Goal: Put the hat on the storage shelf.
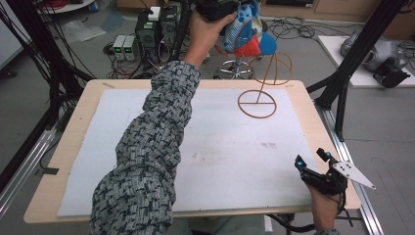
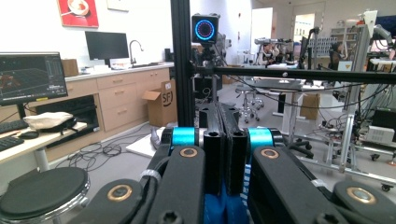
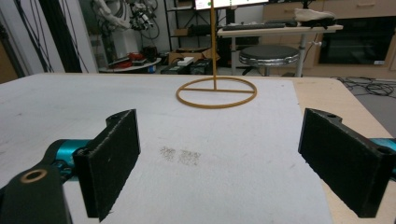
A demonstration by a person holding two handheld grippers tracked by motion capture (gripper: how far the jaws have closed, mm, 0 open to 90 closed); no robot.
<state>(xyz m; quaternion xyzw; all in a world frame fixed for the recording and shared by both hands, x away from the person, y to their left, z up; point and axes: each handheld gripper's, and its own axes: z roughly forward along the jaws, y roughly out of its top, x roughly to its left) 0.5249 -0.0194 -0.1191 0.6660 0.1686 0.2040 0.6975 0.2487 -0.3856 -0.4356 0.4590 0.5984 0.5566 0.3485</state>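
The small fabric cap (image 1: 247, 32), patterned in pale blue with a bright blue brim and a red patch, hangs high above the far edge of the surface (image 1: 63, 147), pinched in the left gripper (image 1: 218, 10) at the end of a raised arm in a grey-and-white patterned sleeve (image 1: 147, 156). In the left gripper view the two black jaws stand pressed together, with a sliver of blue cloth (image 2: 224, 207) showing low between them, so this gripper (image 2: 224, 140) is clamped on the cap. Just below and to the right of the cap stands a thin golden-brown wire stand (image 1: 264, 90), a flat ring base resting on the white mat (image 1: 220, 147) with a slim upright and a round hoop at its top; the cap's brim hangs close beside that hoop, though whether they touch cannot be told. At the near right corner of the surface the right gripper (image 1: 313, 161) is held low in a hand, its jaws spread wide with nothing between them; in the right gripper view this gripper (image 3: 219, 154) frames bare mat (image 3: 140, 116), with the stand's ring base (image 3: 216, 92) well ahead.
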